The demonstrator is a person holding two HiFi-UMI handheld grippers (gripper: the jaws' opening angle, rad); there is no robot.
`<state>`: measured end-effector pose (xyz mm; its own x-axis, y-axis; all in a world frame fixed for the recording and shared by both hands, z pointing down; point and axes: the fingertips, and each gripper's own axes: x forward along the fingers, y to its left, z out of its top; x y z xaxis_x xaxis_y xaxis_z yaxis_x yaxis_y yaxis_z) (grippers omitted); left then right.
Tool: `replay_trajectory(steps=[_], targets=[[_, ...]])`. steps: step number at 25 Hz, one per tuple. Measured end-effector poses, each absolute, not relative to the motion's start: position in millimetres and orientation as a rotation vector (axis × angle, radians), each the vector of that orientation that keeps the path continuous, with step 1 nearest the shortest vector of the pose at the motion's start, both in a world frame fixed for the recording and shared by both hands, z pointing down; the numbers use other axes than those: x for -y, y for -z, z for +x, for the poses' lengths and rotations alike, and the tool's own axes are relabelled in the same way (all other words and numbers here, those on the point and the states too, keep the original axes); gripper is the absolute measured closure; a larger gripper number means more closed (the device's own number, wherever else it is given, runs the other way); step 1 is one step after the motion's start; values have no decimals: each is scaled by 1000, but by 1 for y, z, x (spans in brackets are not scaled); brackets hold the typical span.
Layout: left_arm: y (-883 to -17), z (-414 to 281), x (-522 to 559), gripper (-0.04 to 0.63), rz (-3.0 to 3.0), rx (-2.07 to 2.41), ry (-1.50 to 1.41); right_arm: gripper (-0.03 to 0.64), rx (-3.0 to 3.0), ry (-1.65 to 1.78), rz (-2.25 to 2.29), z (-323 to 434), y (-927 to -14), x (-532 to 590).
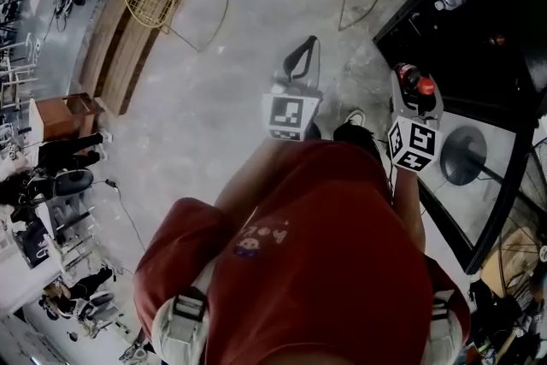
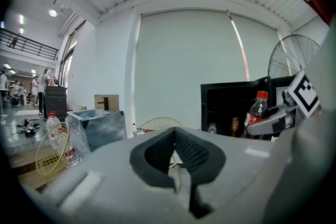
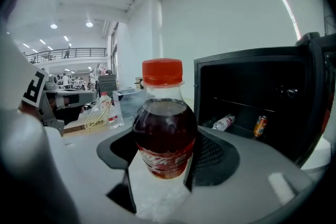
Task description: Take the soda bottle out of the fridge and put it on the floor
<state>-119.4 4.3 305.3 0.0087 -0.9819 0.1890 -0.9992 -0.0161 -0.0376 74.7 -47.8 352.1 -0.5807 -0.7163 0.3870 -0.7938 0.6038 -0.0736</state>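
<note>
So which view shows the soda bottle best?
The right gripper view: the soda bottle fills the centre, upright in the right gripper's tongs. The head view shows mostly its red cap; the left gripper view shows it small, far right.

Soda bottle [image 3: 164,131] is showing glossy clear plastic; pads [image 3: 211,157] of the right gripper [image 3: 160,165] are looking matt, ribbed, black; fridge [image 3: 241,63] is gleaming black; floor [image 1: 222,115] is appearing smooth grey.

We see the soda bottle [image 3: 164,123] upright between the jaws of the right tool [image 3: 161,157], which press on its red label. It has a red cap and looks nearly full of dark drink. The black fridge [image 3: 247,57] stands open just beyond that tool, to its right.
</note>
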Motion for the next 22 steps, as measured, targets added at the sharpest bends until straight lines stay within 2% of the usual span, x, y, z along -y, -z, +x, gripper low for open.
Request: replay_trajectory(steps=[22], targets=[[-314, -153, -20, 597, 2146, 2074, -296, 313, 2491, -340, 1144, 19, -360, 28]])
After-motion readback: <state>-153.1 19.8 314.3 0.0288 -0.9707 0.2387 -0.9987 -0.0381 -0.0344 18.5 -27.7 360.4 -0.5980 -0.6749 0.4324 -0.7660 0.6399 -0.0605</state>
